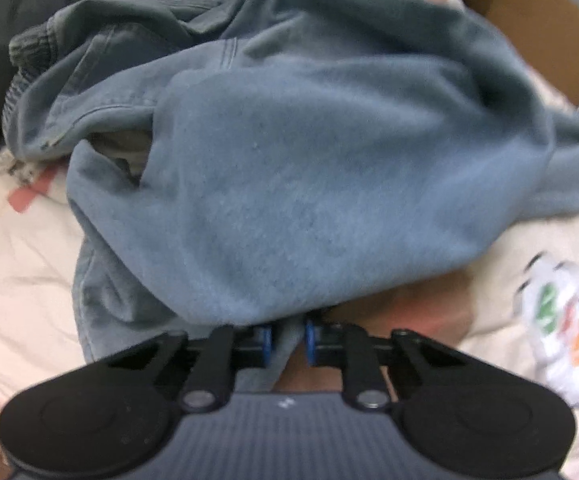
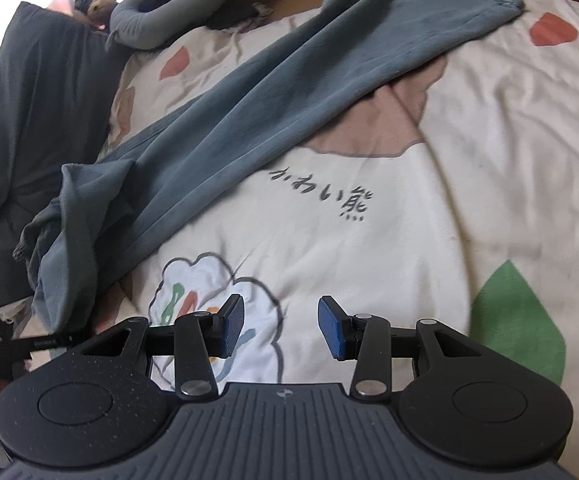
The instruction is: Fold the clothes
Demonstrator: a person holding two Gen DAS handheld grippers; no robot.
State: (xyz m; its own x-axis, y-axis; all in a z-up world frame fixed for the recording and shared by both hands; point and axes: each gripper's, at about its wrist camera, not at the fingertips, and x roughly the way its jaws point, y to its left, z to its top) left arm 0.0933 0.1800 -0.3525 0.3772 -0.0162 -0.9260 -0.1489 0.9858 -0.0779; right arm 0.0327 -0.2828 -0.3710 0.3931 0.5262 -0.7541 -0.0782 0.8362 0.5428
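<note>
Blue-grey trousers [image 1: 297,152] fill most of the left wrist view, bunched and draped over the printed quilt [image 1: 21,248]. My left gripper [image 1: 288,340] is shut on a fold of their fabric, which is pinched between the blue pads. In the right wrist view the same trousers [image 2: 249,112] stretch from the far right corner down to the near left, one leg end lying flat at the top. My right gripper [image 2: 281,330] hovers open above the quilt [image 2: 469,152], to the right of the trousers, with nothing between its fingers.
A dark grey garment [image 2: 29,120] lies at the left of the bed. A grey curved pillow [image 2: 161,12] and a soft toy [image 2: 97,6] sit at the far left. A brown headboard [image 1: 541,20] borders the bed. My left gripper's arm [image 2: 21,344] shows at the lower left.
</note>
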